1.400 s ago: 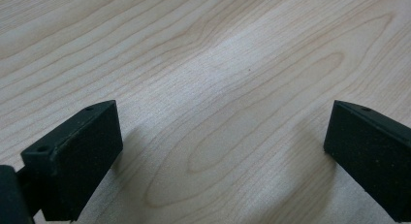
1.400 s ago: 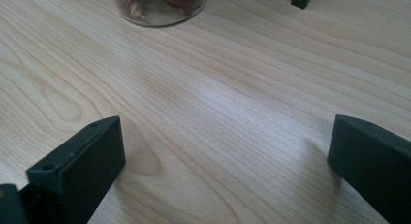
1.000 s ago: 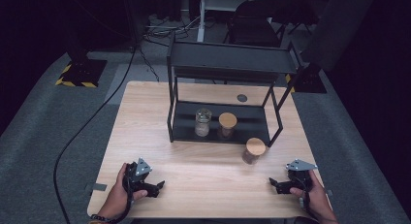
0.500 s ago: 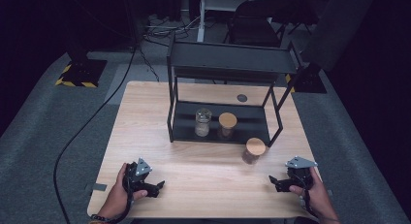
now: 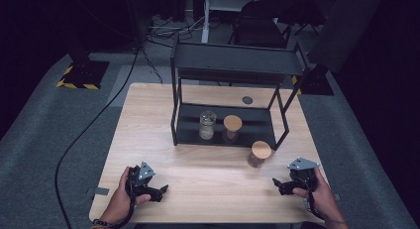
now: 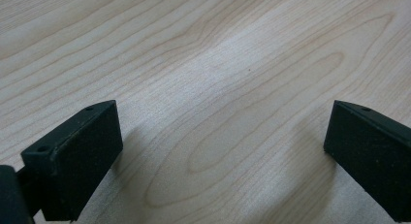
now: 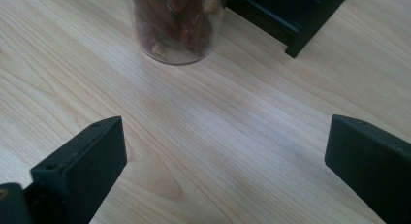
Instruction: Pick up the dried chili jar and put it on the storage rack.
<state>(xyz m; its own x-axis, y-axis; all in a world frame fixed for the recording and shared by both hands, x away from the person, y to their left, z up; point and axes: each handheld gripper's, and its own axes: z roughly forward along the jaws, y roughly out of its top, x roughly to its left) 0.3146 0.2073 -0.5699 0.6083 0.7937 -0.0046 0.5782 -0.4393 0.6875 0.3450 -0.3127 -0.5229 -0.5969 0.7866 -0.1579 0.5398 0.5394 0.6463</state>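
The jar nearest the right gripper stands upright on the wooden table, straight ahead of that gripper's jaws and a little to their left, well clear of them; it is clear glass with reddish-brown pieces inside and carries a wooden lid. Standing alone in front of the black shelf rack, it looks like the piece meant to be picked up next, probably to join the two jars on the rack's lower tier beyond it. The right gripper rests low at the table's near edge with its jaws spread wide and nothing between them, aimed roughly at the jar. The left gripper lies far across the table from it, jaws likewise wide apart over bare wood, seemingly waiting.
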